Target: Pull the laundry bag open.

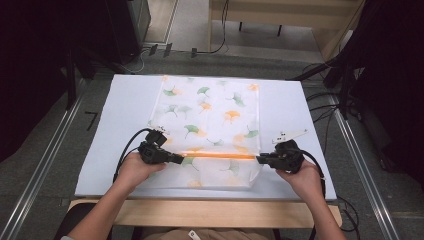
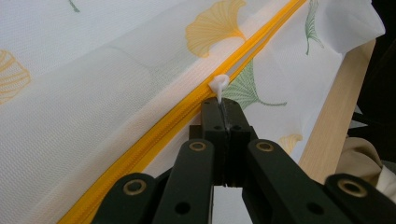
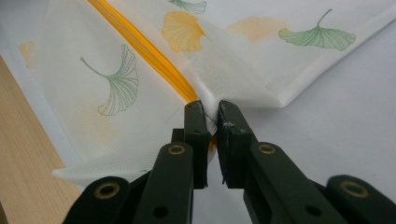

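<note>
While the left gripper pinches the white zipper pull and the right gripper clamps the mesh bag at the zipper's three-o'clock end, the pull sits at nine o'clock; judging by that, the whole run remains.

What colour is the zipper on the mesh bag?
The zipper is orange-yellow, with a white pull tab; the left gripper view shows it best.

One mesh bag with a leaf print lies on one white mat on one counter. It has one orange zipper with one white pull tab. Two grippers are there, the left gripper and the right gripper, in two hands.
</note>
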Demonstrator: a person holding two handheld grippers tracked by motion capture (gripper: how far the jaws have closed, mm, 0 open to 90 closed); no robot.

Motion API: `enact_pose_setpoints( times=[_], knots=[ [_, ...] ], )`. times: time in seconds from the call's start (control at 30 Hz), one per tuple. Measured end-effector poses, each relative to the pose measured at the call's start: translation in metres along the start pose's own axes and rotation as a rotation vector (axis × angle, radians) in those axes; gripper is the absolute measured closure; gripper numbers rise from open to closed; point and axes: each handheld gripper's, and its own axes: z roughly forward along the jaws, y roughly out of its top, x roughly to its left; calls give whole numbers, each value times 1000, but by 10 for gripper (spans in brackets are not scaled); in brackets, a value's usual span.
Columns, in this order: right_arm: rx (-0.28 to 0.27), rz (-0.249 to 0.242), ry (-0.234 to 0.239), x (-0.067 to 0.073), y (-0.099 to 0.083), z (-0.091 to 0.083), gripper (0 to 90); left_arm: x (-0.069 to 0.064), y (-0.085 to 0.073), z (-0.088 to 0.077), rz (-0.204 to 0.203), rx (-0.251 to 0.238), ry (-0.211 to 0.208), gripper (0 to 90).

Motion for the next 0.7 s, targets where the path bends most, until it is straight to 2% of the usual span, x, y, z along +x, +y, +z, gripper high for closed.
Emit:
enact_pose_setpoints(
  times=[0.23, 0.63, 0.7],
  knots=[
    [1, 0, -1, 0, 0, 0, 851, 3, -1, 0, 2, 1, -1, 900],
    [-1, 3, -1, 0, 0, 0, 851, 9, -7, -10, -3, 2, 22, 900],
    [2, 4, -2, 0, 0, 0, 851, 10, -8, -11, -13, -2, 22, 900]
  ],
)
